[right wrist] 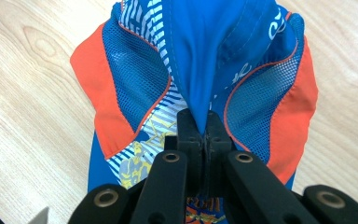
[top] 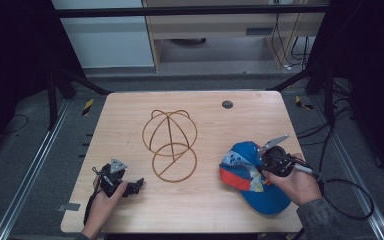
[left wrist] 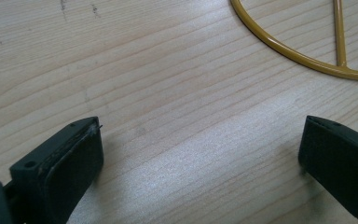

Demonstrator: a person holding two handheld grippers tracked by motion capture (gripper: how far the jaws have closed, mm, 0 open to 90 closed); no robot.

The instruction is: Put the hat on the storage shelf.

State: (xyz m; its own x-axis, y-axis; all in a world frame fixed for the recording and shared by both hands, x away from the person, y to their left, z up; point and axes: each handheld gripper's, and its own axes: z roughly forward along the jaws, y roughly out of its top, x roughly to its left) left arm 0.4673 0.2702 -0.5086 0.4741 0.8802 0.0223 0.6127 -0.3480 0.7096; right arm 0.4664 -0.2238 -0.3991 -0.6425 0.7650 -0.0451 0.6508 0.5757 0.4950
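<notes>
Right tool (right wrist: 204, 133) clamped on blue cap (right wrist: 200, 51) fabric, left tool (left wrist: 200, 158) wide, apart.

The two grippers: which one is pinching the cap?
The right gripper. Its jaws are shut on a fold of the blue and orange cap. The left gripper rests open on the bare table, holding nothing.

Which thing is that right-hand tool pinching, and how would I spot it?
Start at the wooden table and go to its near right corner. A cap lies there, its fabric pinched in the right gripper. Its blue and orange cloth sets it apart from the bare yellow wire stand at mid-table.
</notes>
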